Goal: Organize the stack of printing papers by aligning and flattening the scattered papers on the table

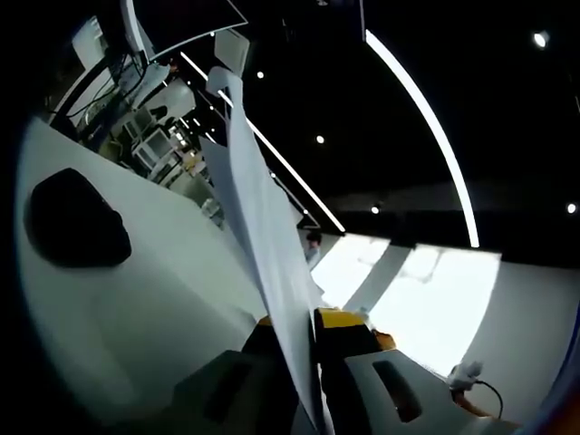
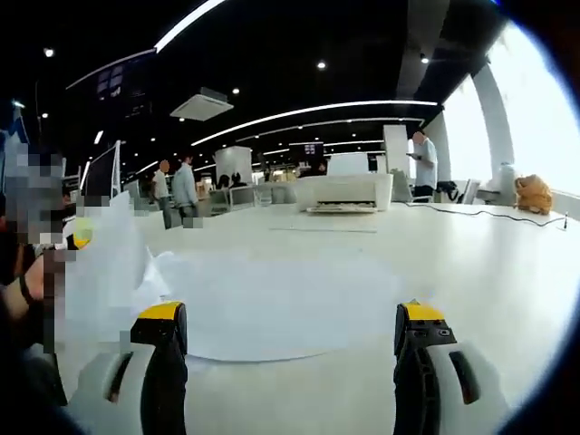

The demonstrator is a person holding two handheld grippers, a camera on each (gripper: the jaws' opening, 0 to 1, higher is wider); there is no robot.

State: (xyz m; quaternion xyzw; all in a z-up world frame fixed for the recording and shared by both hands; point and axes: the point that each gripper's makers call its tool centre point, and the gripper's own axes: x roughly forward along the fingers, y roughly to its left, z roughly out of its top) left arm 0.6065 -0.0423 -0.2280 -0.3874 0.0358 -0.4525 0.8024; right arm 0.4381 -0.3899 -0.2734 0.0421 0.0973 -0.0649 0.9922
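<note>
Papers (image 1: 263, 236) are seen edge-on in the left gripper view, a thin sheaf rising from the left gripper (image 1: 308, 362) at 6 o'clock up toward 11 o'clock. The jaws there are closed tight on the bottom edge, yellow tips pressed against both faces, so the sheets are pinched and lifted off the table (image 1: 154, 308). Probably they're being held upright like that so the edges can be tapped or squared up, though that's just a guess. A dark rounded object (image 1: 77, 222) is sat on the table at 9 o'clock; what it is can't be made out.

Over in the right gripper view, the raised sheets (image 2: 113, 263) are visible at 9 o'clock, curling upward, while a flat sheet (image 2: 281, 308) is left lying on the table (image 2: 480, 263) right in the middle. The right gripper (image 2: 288, 344) is held wide apart at 6 o'clock, nothing gripped, jaws straddling the near edge of that flat sheet without clearly touching it. A printer (image 2: 344, 192) is parked at 12 o'clock, well apart.
</note>
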